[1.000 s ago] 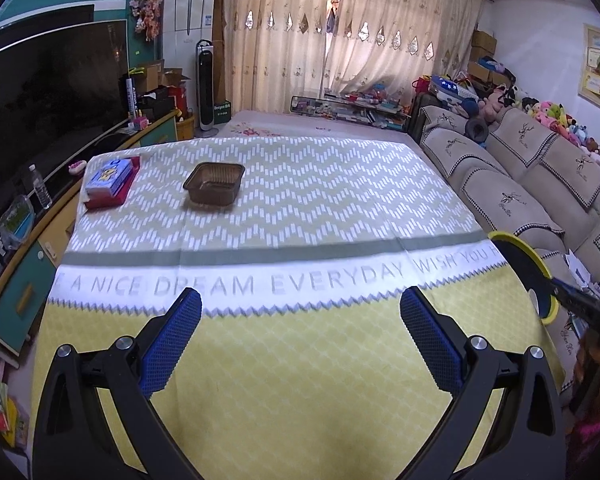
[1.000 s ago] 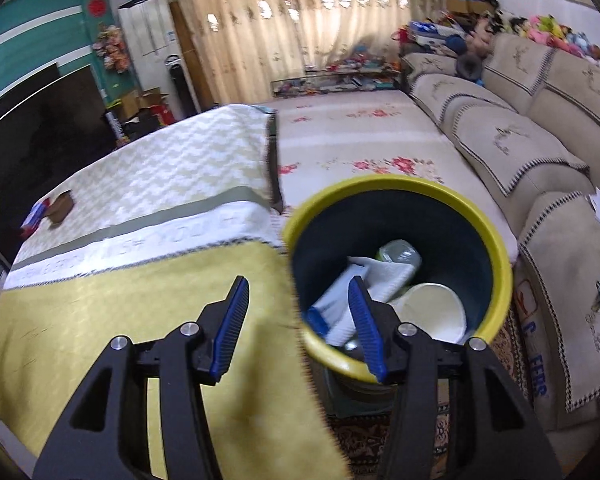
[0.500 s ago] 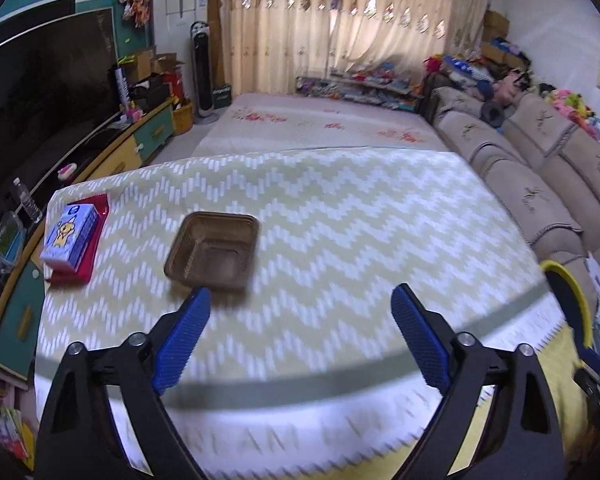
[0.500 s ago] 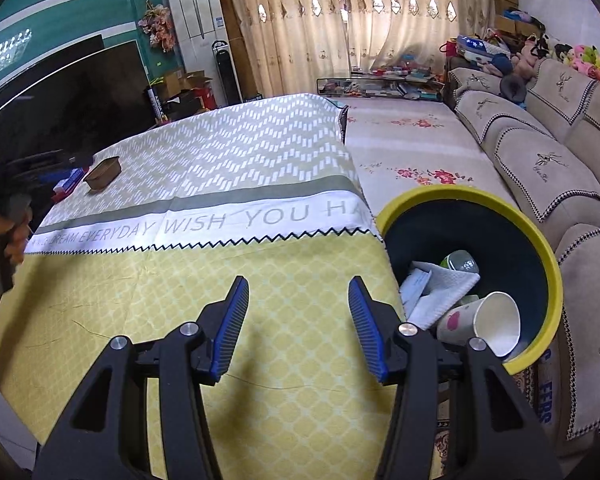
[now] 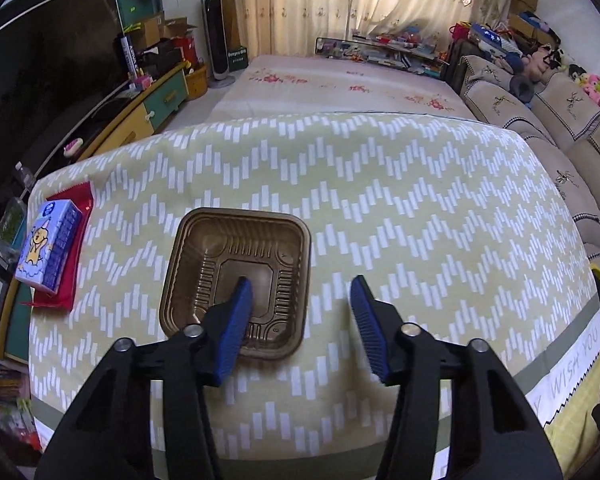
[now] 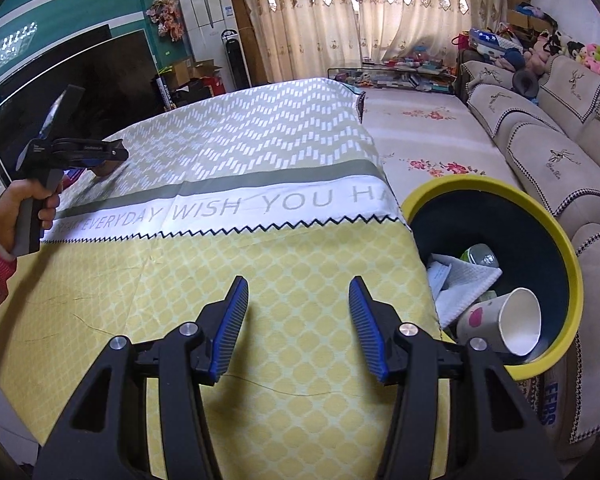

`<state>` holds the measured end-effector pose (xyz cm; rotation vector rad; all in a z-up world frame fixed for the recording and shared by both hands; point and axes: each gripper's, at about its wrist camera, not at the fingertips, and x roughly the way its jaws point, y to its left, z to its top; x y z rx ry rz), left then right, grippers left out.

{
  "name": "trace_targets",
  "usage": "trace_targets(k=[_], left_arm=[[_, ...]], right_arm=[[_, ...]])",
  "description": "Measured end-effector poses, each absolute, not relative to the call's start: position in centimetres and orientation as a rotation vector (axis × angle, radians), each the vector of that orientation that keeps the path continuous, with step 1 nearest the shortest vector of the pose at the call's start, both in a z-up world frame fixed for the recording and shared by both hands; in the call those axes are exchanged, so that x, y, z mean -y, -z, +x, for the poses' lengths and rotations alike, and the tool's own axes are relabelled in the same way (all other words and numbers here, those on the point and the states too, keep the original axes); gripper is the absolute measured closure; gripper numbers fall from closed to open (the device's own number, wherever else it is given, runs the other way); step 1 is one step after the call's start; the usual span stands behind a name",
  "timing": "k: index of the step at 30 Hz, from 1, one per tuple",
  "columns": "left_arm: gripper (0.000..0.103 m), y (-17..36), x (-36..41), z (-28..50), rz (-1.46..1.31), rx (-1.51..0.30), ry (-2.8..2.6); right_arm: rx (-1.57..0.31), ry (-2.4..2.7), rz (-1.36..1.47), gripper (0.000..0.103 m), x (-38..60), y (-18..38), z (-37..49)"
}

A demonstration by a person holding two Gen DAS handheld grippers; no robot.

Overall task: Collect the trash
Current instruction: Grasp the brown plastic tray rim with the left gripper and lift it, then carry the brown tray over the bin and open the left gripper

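A brown plastic tray (image 5: 236,276) lies on the patterned tablecloth (image 5: 380,208). My left gripper (image 5: 300,312) is open right over the tray's near right edge; its left finger sits over the tray's inside, its right finger outside to the right. My right gripper (image 6: 298,316) is open and empty above the yellow part of the cloth. To its right a yellow-rimmed dark bin (image 6: 556,240) holds a paper cup (image 6: 504,324), a white tissue (image 6: 460,284) and a bottle. The left gripper also shows at the far left of the right wrist view (image 6: 100,154).
A blue carton (image 5: 48,252) rests on a red packet (image 5: 74,256) at the table's left edge. A TV and cabinet stand left of the table. A beige sofa (image 6: 548,160) runs along the right. A floral mat covers the floor beyond.
My left gripper has moved forward across the table and down to the brown tray, its jaws narrower. My right gripper has drawn back from the bin to above the yellow cloth.
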<state>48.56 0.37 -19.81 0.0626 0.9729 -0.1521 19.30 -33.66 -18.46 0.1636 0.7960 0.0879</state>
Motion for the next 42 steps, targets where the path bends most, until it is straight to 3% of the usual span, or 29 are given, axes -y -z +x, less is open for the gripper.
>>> trace_targets(k=[5,8,10,12,26,42], left_arm=[[0.068,20.2,-0.6,49.2,0.074,-0.974,0.138],[0.085,20.4,-1.1,49.3,0.069,-0.974,0.139],[0.087,20.4,-1.3,49.0,0.077,-0.965,0.139],[0.096,20.4,-1.2,48.7,0.086,-0.956,0.143],[0.097,15.1,3.9,36.2,0.137,-0.789,0.227],[0.097,8.9,19.5,20.9,0.208,-0.640,0.600]], right_arm=[[-0.802,-0.090,0.168,0.052,33.5,18.5,19.4],[-0.804,-0.092,0.173,0.052,33.8,18.6,19.3],[-0.804,-0.093,0.173,0.052,33.8,18.6,19.4],[-0.804,-0.092,0.172,0.051,33.8,18.6,19.4],[-0.791,-0.111,0.216,0.050,34.3,18.7,19.3],[-0.728,0.054,0.224,0.050,40.9,17.4,13.7]])
